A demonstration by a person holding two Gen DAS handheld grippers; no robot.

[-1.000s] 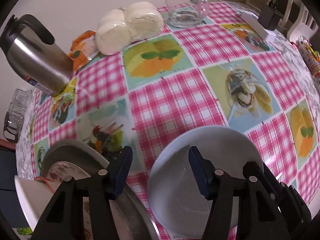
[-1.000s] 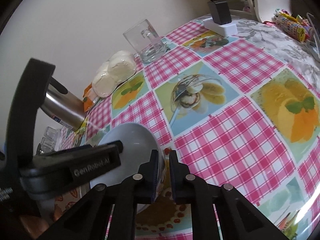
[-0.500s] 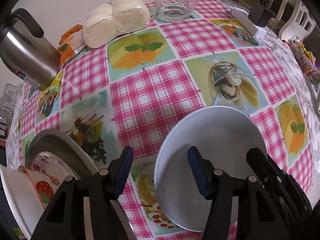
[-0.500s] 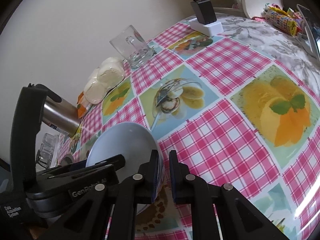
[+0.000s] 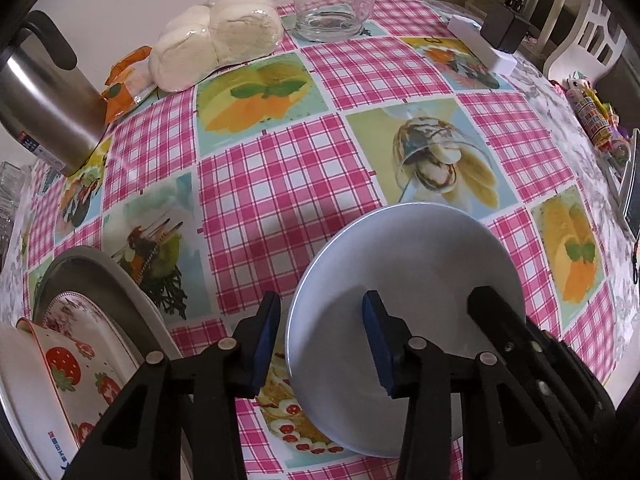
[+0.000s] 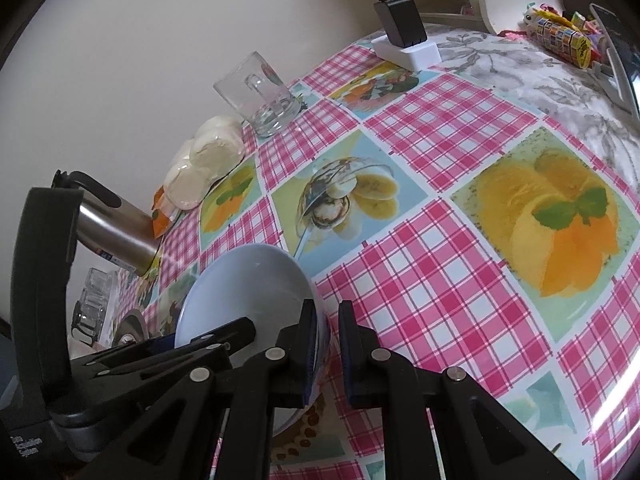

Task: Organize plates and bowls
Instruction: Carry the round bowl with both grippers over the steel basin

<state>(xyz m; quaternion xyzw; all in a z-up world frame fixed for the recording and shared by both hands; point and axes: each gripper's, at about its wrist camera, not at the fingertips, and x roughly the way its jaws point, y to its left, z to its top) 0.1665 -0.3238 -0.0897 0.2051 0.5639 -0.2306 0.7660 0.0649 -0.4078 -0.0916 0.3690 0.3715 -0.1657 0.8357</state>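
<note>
A pale blue bowl [image 5: 416, 264] is held tilted above the checked tablecloth. My right gripper [image 6: 327, 350] is shut on its right rim; the bowl also shows in the right wrist view [image 6: 244, 284]. My left gripper [image 5: 320, 340] is open, its jaws straddling the bowl's left rim, one inside and one outside. At lower left a grey tray [image 5: 100, 268] holds a floral plate [image 5: 84, 320] and a white strawberry bowl [image 5: 44, 368].
A steel kettle [image 5: 44, 108], a bag of white buns [image 5: 216, 40], an orange packet [image 5: 124, 80] and a glass mug [image 5: 332, 4] stand along the far side. A white charger block [image 5: 488, 48] and sweets [image 5: 592, 112] lie to the right.
The blue bowl has been lifted and tilted up with my right gripper. My left gripper has closed in around the bowl's left rim.
</note>
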